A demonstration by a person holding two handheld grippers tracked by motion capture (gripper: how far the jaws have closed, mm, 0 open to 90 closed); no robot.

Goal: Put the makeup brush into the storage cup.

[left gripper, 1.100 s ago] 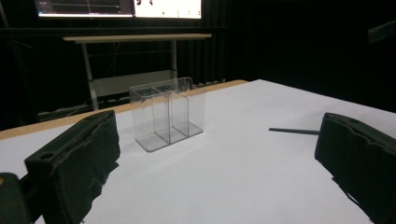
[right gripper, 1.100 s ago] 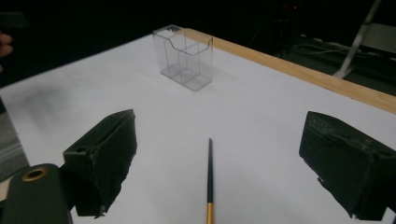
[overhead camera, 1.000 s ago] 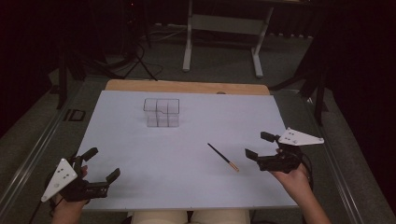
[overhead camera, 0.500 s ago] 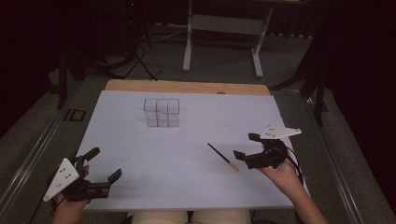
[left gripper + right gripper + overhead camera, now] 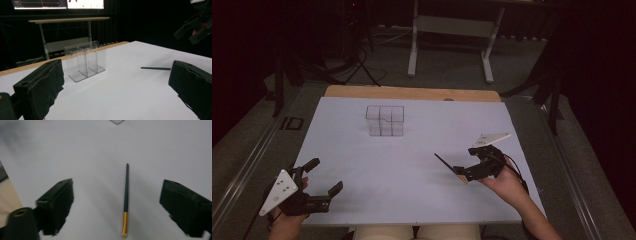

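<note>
While the pencil (image 5: 126, 200) lies flat on the white surface (image 5: 412, 150), right claw (image 5: 472, 162) hovers over it, jaws wide open either side. Left claw (image 5: 322, 177) open too, near corner, nothing held.

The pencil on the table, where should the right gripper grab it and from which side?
Grip the pencil mid-shaft from above, right gripper jaws straddling it crosswise. It lies flat and thin on the white table, so probably only its two long sides offer purchase.
</note>
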